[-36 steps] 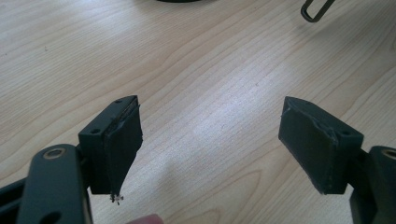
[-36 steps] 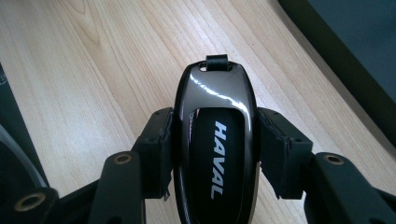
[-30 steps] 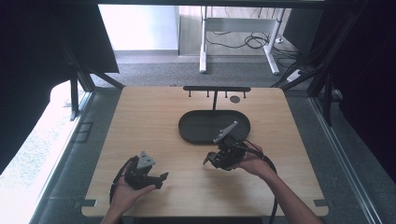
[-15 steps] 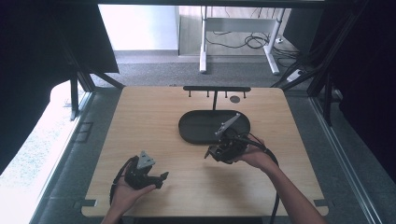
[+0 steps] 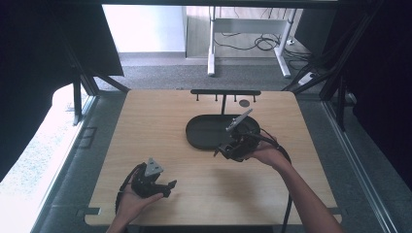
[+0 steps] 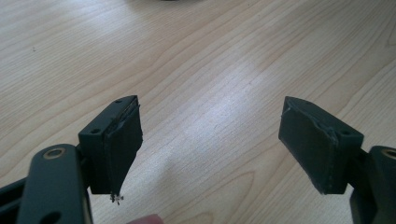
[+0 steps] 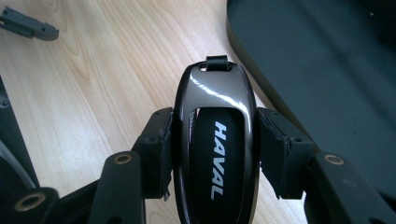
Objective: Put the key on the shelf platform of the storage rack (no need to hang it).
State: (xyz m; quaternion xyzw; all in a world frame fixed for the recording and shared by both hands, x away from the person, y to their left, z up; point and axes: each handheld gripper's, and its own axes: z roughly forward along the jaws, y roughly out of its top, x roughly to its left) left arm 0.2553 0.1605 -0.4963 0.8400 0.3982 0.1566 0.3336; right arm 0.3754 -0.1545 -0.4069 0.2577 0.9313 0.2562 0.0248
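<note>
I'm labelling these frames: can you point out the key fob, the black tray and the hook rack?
key fob point(image 7: 217, 140), right gripper view, on its glossy body by the HAVAL lettering.
black tray point(image 5: 204, 132), high view, on its bare floor.
hook rack point(image 5: 225, 91), high view, on its top bar.

A pale wooden table point(image 5: 160, 131) carries both tongs, and grey carpet point(image 5: 160, 73) runs beyond its far edge, well past them. Further off stands a white-legged desk frame point(image 5: 245, 43) with black cables point(image 5: 252, 42) looped beneath. Daylight spills in far left of the tongs, and dark curtains point(image 5: 43, 43) hang at both sides.
</note>
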